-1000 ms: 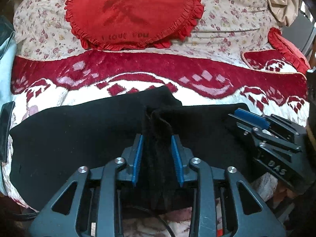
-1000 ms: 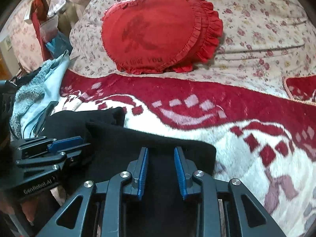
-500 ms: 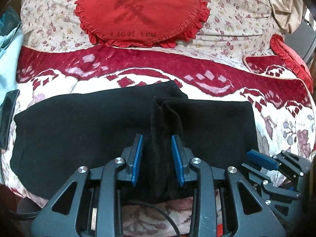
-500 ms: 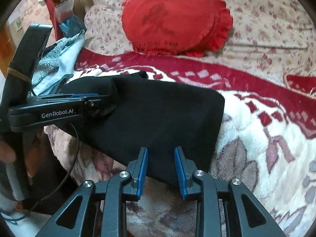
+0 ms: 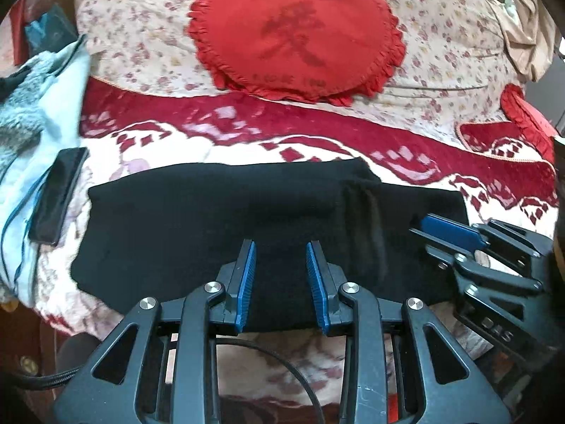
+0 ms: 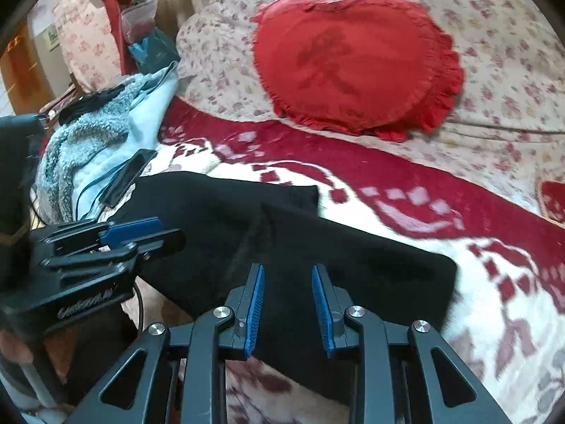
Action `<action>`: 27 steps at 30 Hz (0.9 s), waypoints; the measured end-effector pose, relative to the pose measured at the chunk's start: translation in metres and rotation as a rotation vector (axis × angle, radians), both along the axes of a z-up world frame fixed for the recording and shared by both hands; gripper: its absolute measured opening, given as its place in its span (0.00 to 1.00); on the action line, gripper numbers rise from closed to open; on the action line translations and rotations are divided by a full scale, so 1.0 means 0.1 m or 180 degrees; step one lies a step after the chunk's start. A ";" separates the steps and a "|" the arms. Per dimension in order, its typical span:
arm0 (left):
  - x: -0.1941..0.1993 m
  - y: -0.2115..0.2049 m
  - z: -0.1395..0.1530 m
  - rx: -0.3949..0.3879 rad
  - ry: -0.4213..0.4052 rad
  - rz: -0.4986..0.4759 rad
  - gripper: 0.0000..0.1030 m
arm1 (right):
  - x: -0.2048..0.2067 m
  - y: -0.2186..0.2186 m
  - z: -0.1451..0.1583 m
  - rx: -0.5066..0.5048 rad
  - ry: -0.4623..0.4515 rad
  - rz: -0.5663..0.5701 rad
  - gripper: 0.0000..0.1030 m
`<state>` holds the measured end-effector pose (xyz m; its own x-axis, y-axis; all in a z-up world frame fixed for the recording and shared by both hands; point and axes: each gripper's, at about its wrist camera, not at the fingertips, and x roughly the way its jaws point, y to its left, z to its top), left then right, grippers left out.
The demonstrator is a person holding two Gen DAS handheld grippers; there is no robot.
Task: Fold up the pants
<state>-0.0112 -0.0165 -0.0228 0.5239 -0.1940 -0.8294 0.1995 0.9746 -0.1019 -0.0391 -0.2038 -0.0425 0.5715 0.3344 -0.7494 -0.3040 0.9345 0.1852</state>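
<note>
One black pants [image 5: 219,226] folded flat, two grippers, left gripper [image 5: 282,275] and right gripper [image 6: 287,300] fingers parted, empty

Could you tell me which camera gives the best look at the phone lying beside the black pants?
The left wrist view shows the phone best: its whole dark slab lies unobstructed on the blanket, left of the black pants. In the right wrist view it appears smaller, foreshortened and far off to the side.

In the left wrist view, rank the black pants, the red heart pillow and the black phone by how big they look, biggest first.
1. Black pants, the widest spread, though nearest the camera.
2. Red heart pillow, a little smaller in the picture, but farther back, so true size is unsure.
3. Black phone, clearly smallest.
</note>
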 end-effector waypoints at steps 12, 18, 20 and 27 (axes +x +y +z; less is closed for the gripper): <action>-0.01 0.37 -0.05 -0.0093 0.0076 0.0319 0.28 | 0.26 0.30 -0.16 -0.0019 0.0150 0.0159 0.26; -0.01 0.51 -0.04 -0.0134 0.0099 0.0441 0.28 | 0.25 0.43 -0.12 -0.0034 0.0115 0.0283 0.36; -0.02 0.59 -0.05 -0.0151 0.0116 0.0495 0.28 | 0.29 0.47 -0.25 -0.0147 0.0203 0.0287 0.38; -0.04 0.89 -0.06 -0.0301 0.0188 0.0746 0.28 | 0.36 0.59 -0.05 -0.0054 0.0083 0.0373 0.39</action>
